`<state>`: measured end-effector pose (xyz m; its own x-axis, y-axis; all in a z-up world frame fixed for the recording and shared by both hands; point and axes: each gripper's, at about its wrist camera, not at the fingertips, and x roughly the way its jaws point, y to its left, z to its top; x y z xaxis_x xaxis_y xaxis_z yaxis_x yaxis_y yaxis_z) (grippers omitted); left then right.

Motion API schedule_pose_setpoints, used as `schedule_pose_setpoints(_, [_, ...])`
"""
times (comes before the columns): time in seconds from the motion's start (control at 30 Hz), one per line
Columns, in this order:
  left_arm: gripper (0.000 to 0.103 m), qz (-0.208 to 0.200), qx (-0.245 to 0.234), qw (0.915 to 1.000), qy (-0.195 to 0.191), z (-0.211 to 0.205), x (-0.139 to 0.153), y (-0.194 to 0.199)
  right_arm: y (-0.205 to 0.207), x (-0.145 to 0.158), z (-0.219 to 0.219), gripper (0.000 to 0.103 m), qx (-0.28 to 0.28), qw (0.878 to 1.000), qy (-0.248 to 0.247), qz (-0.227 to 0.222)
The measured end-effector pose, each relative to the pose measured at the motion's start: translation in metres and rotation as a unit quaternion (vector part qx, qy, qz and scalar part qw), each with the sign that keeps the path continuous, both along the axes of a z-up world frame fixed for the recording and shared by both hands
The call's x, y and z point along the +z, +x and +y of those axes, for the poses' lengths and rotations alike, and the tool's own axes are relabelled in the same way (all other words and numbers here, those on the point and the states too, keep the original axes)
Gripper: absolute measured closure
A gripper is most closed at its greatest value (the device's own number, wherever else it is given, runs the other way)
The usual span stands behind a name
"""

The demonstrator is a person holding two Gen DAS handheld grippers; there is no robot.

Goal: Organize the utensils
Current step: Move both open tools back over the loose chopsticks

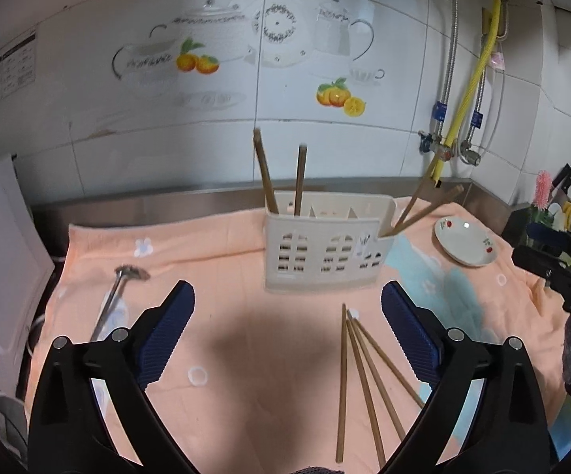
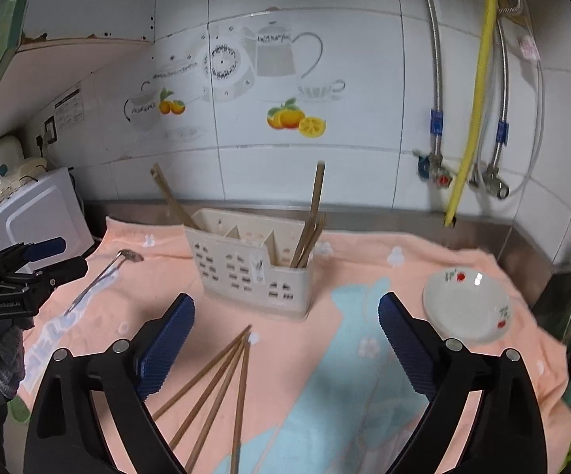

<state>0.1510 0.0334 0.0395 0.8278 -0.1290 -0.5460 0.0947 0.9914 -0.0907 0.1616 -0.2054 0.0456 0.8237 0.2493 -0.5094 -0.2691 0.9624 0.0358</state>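
Loose chopsticks [image 1: 358,379] lie fanned on the peach towel [image 1: 226,276] just inside the left tool [image 1: 287,339], whose jaws gape wide with nothing between them. The holder [image 1: 325,252] stands beyond with two pairs already in it, and a ladle [image 1: 117,296] lies off to the left.

Over on the right wrist view, the right tool [image 2: 285,345] is spread empty too, chopsticks [image 2: 222,387] by its left finger. Best bet: pinch one pair near the middle and keep it level.

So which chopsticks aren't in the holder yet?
The four loose chopsticks lying flat on the peach towel, fanned out in front of the cream utensil holder. The others already stand upright or lean inside its compartments.
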Motion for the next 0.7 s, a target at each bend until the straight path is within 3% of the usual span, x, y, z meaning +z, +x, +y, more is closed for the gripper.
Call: schedule_pose_setpoints(0.7, [0.005,0.043,0.024,0.9987,-0.015,0.002,-0.064,-0.052,-0.057,-0.106,0.018,0.010,0.019,0.997,-0.021,0.066])
